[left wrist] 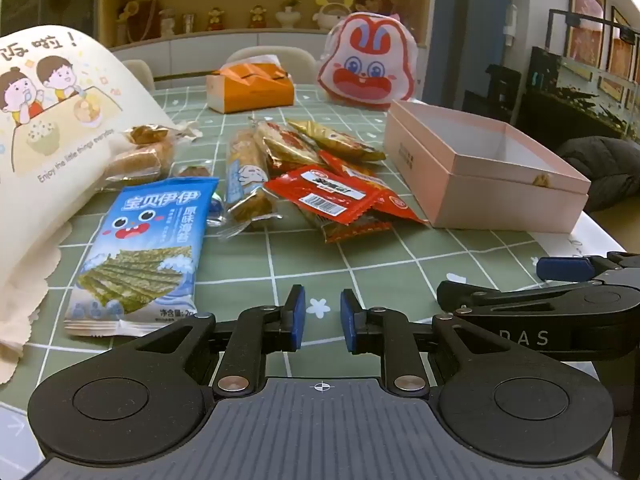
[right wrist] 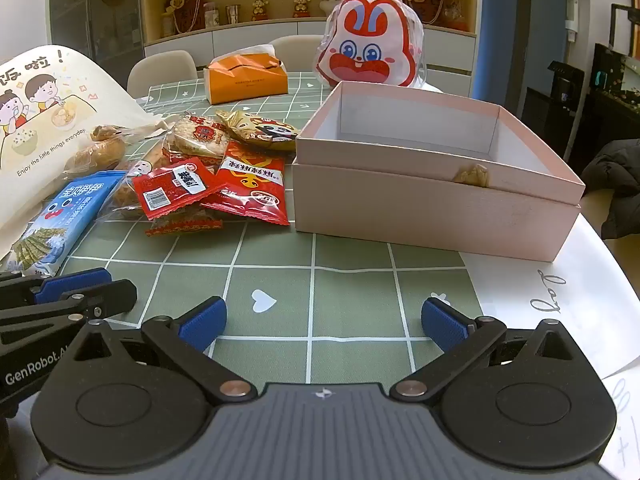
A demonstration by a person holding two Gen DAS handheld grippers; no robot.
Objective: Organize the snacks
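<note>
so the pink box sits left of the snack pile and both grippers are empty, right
Not quite: the pink box sits right of the snack pile, as the right wrist view shows. The left gripper and right gripper are indeed both empty.

Green worktop (right wrist: pixel 352 248) gridded white; pink box (right wrist: pixel 420 208); blue seaweed packet (left wrist: pixel 140 248); red snack packets (right wrist: pixel 208 192), possibly crackers.

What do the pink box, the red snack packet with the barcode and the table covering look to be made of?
Pink box: likely matte paperboard, with thick, straight walls and a white inside. Red snack packet: glossy plastic film or foil, with crimped, serrated edges and glare. Table covering: probably wipeable vinyl, smooth with a printed grid and slight sheen.
</note>
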